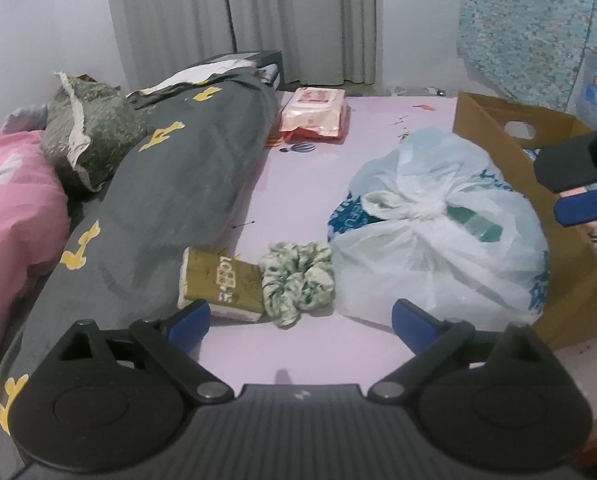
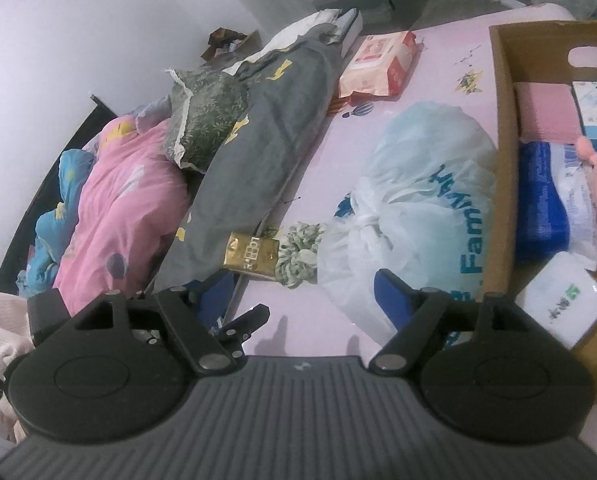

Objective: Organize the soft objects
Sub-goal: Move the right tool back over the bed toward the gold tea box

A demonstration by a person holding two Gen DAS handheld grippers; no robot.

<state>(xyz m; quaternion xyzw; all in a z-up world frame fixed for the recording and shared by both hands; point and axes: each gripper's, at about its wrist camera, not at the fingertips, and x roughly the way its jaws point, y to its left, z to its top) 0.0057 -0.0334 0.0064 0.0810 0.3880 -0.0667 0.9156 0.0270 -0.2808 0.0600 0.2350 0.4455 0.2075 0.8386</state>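
Observation:
A green-and-white scrunchie [image 1: 298, 280] lies on the pink sheet [image 1: 306, 184], touching a gold tissue pack [image 1: 218, 284] on its left. A knotted white plastic bag [image 1: 438, 232] sits to its right. My left gripper [image 1: 300, 322] hovers just short of the scrunchie, open and with nothing between its fingers. My right gripper [image 2: 304, 300] is open and empty too, facing the scrunchie [image 2: 298, 256], the gold pack [image 2: 252, 258] and the bag [image 2: 410, 200]. One of its blue fingers [image 1: 586, 204] shows at the right edge, over the cardboard box [image 1: 498, 128].
The cardboard box [image 2: 502, 160] on the right holds a pink pack, blue and white packs and a pink plush. A grey quilt [image 1: 186, 168], green pillow [image 1: 90, 132] and pink blanket [image 1: 14, 208] fill the left. A pink wipes pack [image 1: 314, 116] lies farther back.

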